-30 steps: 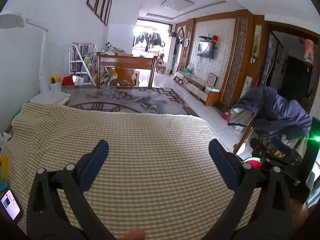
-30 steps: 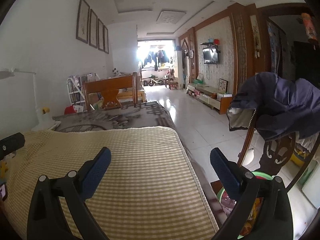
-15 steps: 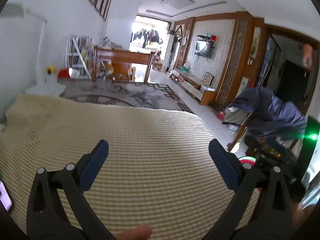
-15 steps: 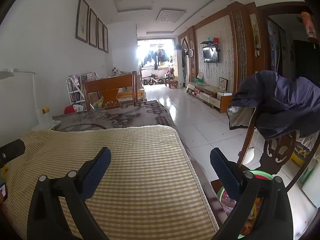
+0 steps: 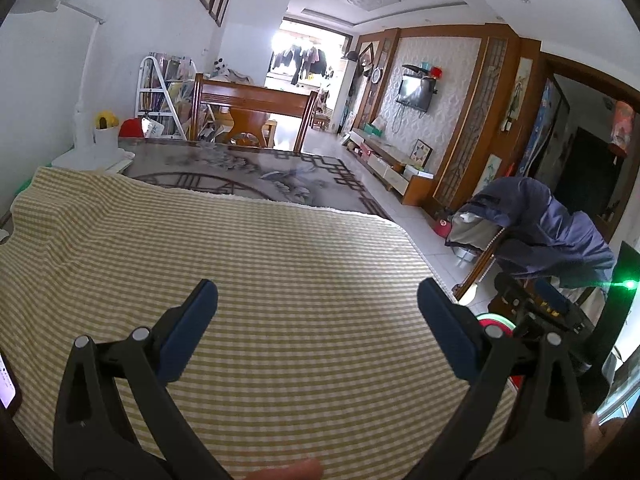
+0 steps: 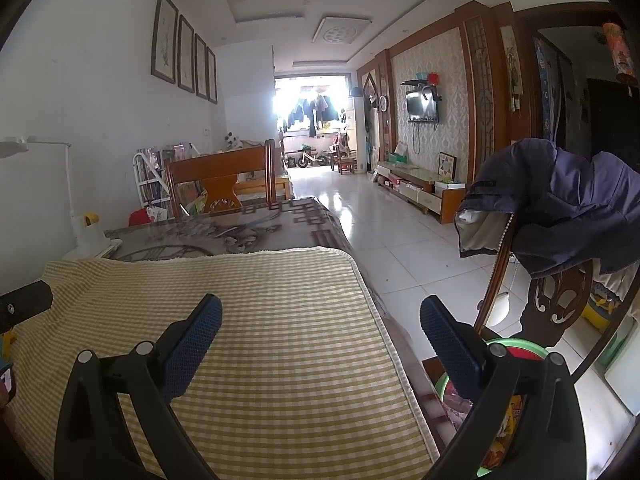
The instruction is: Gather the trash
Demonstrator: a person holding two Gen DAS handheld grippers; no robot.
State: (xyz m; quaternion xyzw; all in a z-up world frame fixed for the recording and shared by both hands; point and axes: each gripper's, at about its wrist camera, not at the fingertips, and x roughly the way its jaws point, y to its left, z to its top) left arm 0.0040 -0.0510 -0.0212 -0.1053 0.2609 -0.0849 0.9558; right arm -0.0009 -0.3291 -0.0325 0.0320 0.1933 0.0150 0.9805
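My left gripper (image 5: 318, 300) hangs open over the yellow checked tablecloth (image 5: 248, 264), nothing between its blue pads. My right gripper (image 6: 320, 316) is open too, above the cloth's right part (image 6: 272, 320) and the table edge. A green-rimmed bin (image 6: 516, 408) with colourful trash inside stands on the floor below the right finger; its red and green rim (image 5: 496, 324) also shows in the left wrist view. No loose trash is visible on the cloth. The right gripper's body (image 5: 544, 312) appears at the right of the left wrist view.
A wooden chair draped with a purple jacket (image 6: 568, 208) stands right of the table beside the bin. Beyond the cloth lies a patterned glass tabletop (image 5: 248, 172), a far chair (image 5: 252, 112) and a white lamp base (image 5: 94, 148). A phone (image 5: 6, 380) glows at the left edge.
The left wrist view swung and tilted, first blurring, then settling a little higher and further right. The right gripper barely moved. Both grippers stayed open.
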